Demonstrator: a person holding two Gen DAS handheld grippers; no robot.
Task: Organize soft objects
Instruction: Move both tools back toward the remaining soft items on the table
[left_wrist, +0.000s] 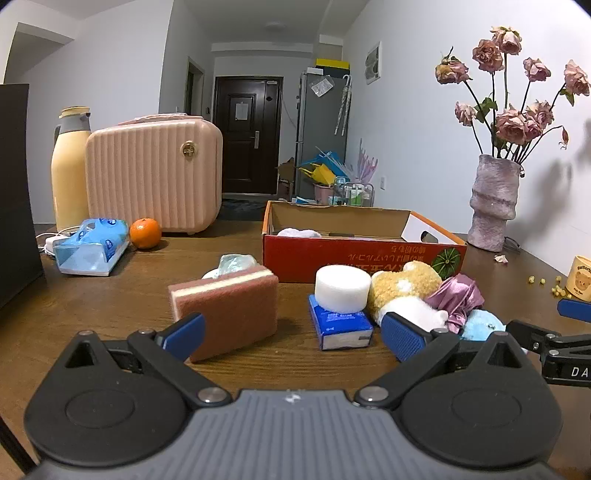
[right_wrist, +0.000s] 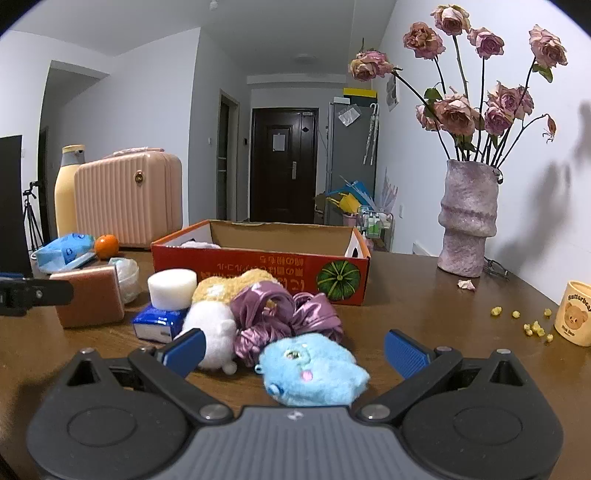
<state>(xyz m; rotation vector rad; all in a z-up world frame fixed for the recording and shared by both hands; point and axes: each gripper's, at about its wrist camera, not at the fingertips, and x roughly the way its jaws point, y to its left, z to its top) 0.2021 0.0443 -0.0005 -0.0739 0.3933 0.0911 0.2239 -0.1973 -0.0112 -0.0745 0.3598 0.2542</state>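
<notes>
1. The left gripper (left_wrist: 293, 334) has its blue-padded jaws spread wide and holds nothing; the pink scouring sponge (left_wrist: 229, 310) stands on edge just past its left finger.
2. The right gripper (right_wrist: 293, 350) is likewise spread and empty, with the fluffy blue plush toy (right_wrist: 312, 373) lying between its fingers.
3. In front of the red cardboard box (right_wrist: 258, 271), which bears a pumpkin picture and upside-down print, lie a purple satin scrunchie (right_wrist: 280, 317), a white plush (right_wrist: 212, 332), a tan plush (right_wrist: 221, 288) and a white foam disc (right_wrist: 171, 282) on a blue tissue pack (right_wrist: 157, 323).
4. Right of the box, a cream cup (right_wrist: 576, 314) reads "Butterbear".
</notes>
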